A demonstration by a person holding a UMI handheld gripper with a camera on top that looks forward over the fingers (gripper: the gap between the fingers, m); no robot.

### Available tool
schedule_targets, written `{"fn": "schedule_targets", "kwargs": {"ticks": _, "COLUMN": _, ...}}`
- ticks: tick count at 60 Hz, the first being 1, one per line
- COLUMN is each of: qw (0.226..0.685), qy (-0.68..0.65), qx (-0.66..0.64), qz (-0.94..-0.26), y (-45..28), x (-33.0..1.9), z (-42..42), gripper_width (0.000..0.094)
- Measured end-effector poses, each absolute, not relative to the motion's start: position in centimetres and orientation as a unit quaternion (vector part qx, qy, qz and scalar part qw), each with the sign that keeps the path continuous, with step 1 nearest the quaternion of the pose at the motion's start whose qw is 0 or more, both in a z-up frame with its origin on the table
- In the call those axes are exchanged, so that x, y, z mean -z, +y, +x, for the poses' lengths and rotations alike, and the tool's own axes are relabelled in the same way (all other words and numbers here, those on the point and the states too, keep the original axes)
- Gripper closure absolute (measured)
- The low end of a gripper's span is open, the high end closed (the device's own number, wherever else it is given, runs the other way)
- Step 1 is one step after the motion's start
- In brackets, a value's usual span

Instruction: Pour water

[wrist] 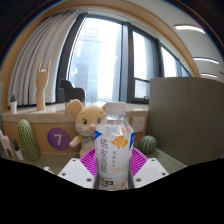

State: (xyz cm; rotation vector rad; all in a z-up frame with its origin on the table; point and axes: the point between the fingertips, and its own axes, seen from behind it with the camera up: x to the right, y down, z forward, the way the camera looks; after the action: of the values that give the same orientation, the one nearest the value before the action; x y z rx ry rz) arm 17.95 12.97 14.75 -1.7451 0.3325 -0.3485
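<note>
My gripper (112,168) is shut on a clear plastic bottle (113,150) with a white and orange label and a white cap. The bottle stands upright between the two pink pads (88,163), which press on both its sides. It is held up in front of the room, and its base is hidden below between the fingers. No cup or other vessel for the water is in view.
A plush mouse toy (85,120) sits just behind the bottle. A purple cushion with a 7 (57,137) and a green cactus toy (27,140) lie beside it. A grey partition (185,112) stands beyond the bottle; large windows (100,60) fill the back.
</note>
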Motion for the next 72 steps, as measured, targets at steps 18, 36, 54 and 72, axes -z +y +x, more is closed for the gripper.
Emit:
{"fn": "schedule_targets", "kwargs": {"ticks": 18, "qw": 0.626, "qy": 0.160, "qx": 0.137, "qz": -0.751, "y": 13.4, "x": -10.0, "z": 19.0, "gripper_width": 0.0541}}
{"fn": "schedule_targets", "kwargs": {"ticks": 36, "qw": 0.612, "qy": 0.148, "qx": 0.161, "qz": -0.760, "y": 12.8, "x": -9.5, "z": 18.6, "gripper_width": 0.0379}}
{"fn": "schedule_targets", "kwargs": {"ticks": 54, "qw": 0.545, "qy": 0.119, "qx": 0.121, "qz": -0.821, "y": 5.5, "x": -4.5, "z": 13.4, "gripper_width": 0.0171}}
{"fn": "schedule_targets", "kwargs": {"ticks": 72, "qw": 0.571, "qy": 0.042, "qx": 0.054, "qz": -0.818, "y": -2.1, "x": -10.0, "z": -0.4, "gripper_width": 0.0168}}
